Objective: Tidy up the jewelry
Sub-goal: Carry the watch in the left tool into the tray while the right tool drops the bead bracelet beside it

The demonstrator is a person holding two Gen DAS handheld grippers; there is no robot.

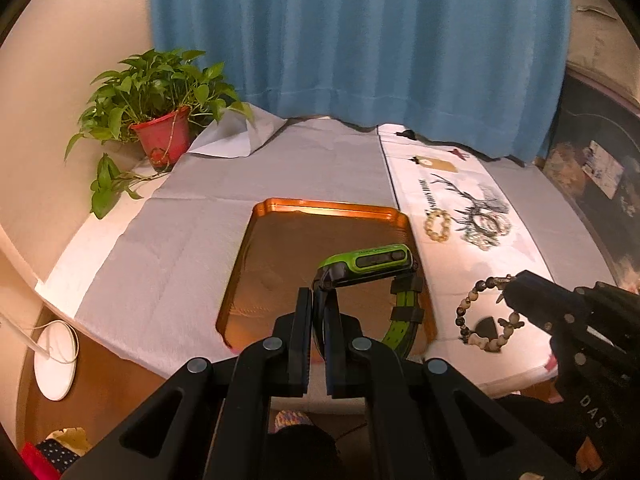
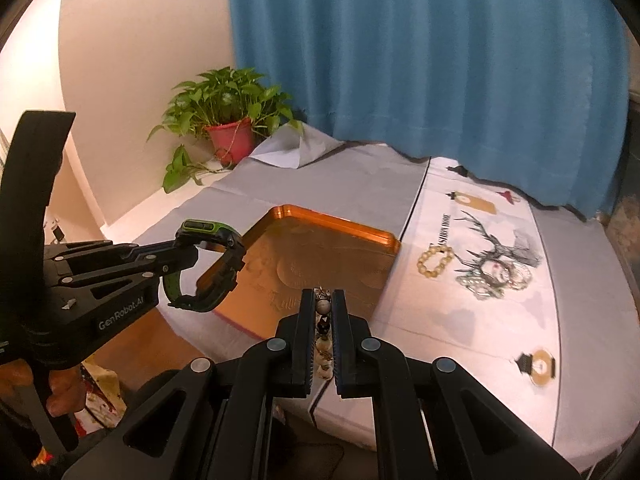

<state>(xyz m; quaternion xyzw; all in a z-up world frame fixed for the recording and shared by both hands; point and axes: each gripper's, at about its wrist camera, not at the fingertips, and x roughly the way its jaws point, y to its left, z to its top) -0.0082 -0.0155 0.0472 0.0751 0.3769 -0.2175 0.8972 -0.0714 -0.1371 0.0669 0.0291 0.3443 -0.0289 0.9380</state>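
Note:
My left gripper point(image 1: 319, 296) is shut on the strap of a green and black watch point(image 1: 370, 258) and holds it above the orange tray point(image 1: 332, 210). The same gripper point(image 2: 188, 250) and watch point(image 2: 212, 236) show at the left of the right wrist view, near the tray's point(image 2: 336, 224) left edge. My right gripper point(image 2: 323, 298) is shut on a grey and white beaded bracelet point(image 2: 323, 346), lifted just right of the tray. In the left wrist view this bracelet point(image 1: 476, 292) hangs from the right gripper point(image 1: 508, 296). A yellow bead bracelet point(image 2: 434, 262) and a pale green one point(image 2: 486, 284) lie on the printed cloth.
A potted plant point(image 1: 160, 132) in a red pot stands at the far left corner. A blue curtain point(image 1: 360, 40) hangs behind the table. The white printed cloth point(image 2: 500, 320) covers the right part; grey cloth point(image 1: 180, 240) covers the left. A white round lamp base point(image 1: 56, 360) sits below the table's left edge.

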